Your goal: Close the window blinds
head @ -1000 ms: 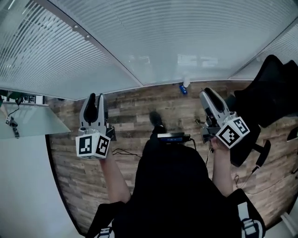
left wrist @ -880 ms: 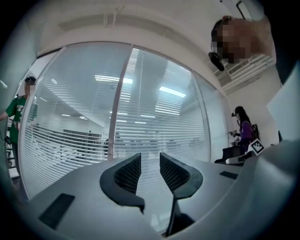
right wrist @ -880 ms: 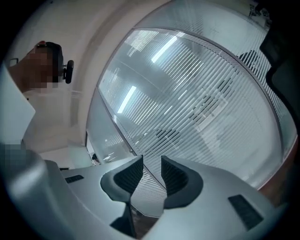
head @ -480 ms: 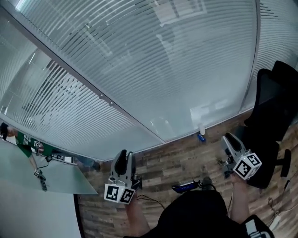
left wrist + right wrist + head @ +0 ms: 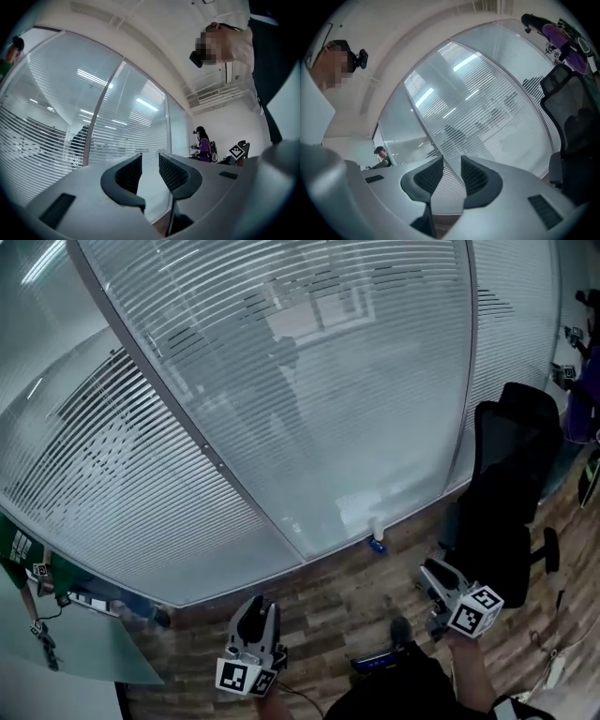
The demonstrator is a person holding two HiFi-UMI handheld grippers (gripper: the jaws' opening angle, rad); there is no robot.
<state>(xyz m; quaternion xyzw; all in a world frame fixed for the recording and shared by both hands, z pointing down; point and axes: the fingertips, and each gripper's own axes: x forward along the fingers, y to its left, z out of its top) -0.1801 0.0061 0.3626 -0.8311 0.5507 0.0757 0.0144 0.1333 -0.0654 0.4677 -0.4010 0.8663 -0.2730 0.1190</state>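
Observation:
Slatted white window blinds (image 5: 309,381) hang behind a glass wall that fills most of the head view, and shapes show through the slats. My left gripper (image 5: 255,615) is low in the view, pointing at the wall's base and well short of it. Its jaws have just been closing a little, but a gap remains with nothing between them (image 5: 150,157). My right gripper (image 5: 433,573) stands open and empty too, aimed at the blinds (image 5: 487,108). Neither gripper touches anything.
A black office chair (image 5: 502,493) stands close to the right gripper. A small blue thing (image 5: 376,546) lies on the wood floor (image 5: 328,601) at the wall's foot. A glass desk (image 5: 84,634) and a person in green (image 5: 14,549) are at the left.
The head view has swung up from the floor to the blinds. Both grippers now sit lower in it and look smaller. The chair has come further into view at the right.

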